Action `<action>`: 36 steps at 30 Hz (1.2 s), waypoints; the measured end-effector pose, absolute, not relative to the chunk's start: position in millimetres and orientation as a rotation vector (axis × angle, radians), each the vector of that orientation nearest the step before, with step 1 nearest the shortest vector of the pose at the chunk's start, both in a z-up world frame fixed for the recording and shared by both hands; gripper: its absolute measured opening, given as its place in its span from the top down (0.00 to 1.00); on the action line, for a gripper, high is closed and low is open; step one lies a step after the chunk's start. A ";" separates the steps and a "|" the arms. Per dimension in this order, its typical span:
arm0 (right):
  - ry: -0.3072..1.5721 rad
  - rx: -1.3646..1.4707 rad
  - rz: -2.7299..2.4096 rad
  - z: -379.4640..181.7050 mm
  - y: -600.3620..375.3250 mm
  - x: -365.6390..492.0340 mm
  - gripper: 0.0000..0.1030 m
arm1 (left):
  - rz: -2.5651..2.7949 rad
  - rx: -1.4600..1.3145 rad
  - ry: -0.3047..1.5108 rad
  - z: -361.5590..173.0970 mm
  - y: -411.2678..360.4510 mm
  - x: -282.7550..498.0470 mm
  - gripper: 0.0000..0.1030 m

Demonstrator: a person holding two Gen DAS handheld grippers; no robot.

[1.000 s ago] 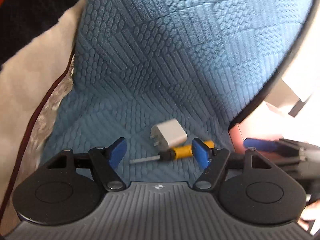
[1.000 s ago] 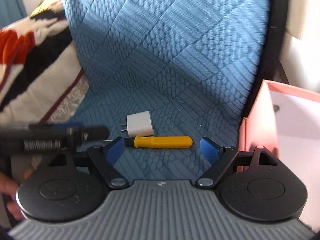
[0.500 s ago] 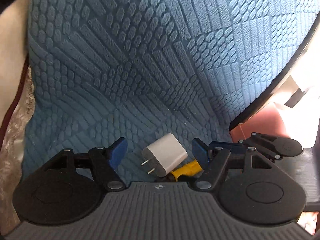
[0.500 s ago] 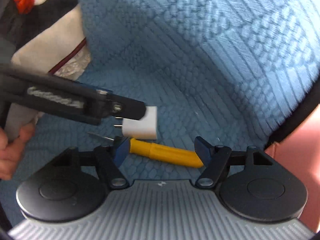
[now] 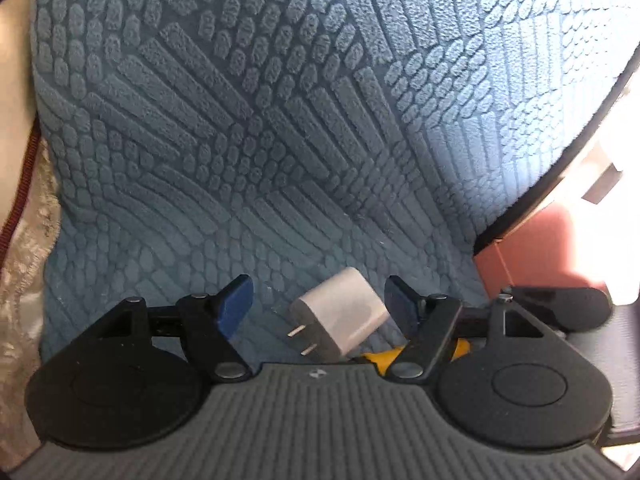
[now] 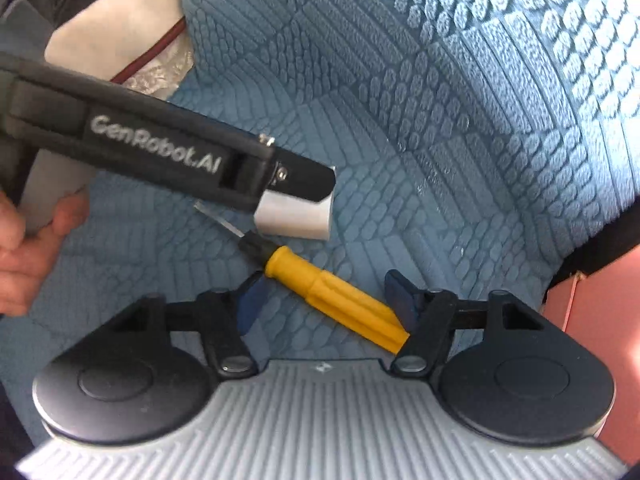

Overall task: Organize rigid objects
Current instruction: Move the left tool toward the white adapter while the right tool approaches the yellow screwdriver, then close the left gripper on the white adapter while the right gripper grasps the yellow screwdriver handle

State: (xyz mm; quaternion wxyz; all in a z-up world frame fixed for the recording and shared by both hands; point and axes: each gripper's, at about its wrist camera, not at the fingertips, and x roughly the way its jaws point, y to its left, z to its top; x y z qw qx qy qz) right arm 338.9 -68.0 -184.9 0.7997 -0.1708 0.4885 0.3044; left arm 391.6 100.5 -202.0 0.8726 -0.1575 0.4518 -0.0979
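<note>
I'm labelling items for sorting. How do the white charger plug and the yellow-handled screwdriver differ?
The charger plug is a short white block with two flat prongs; the screwdriver is long and thin, with a yellow handle and metal shaft. The plug lies between the left gripper fingers, the screwdriver between the closing right gripper ones. Both rest on the blue cushion.

Rough embossed blue cloth cover [image 5: 280,140]

Daylight from right, glare blown out there; fisheye-bent edges, slight blur.
</note>
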 end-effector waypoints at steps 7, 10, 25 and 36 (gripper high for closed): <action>1.052 -0.316 0.713 -172.8 -79.3 321.3 0.74 | -0.261 -0.290 0.926 -194.3 90.4 391.1 0.25; 1.041 -0.323 0.710 -170.4 -75.5 311.4 0.76 | -0.260 -0.286 0.928 -194.2 88.8 391.4 0.25; 1.061 -0.353 0.712 -163.4 -85.7 297.1 0.78 | -0.274 -0.166 0.928 -205.1 74.7 389.3 0.25; 1.077 -0.382 0.721 -172.2 -77.8 300.7 0.77 | -0.295 -0.034 0.917 -215.0 47.1 388.0 0.25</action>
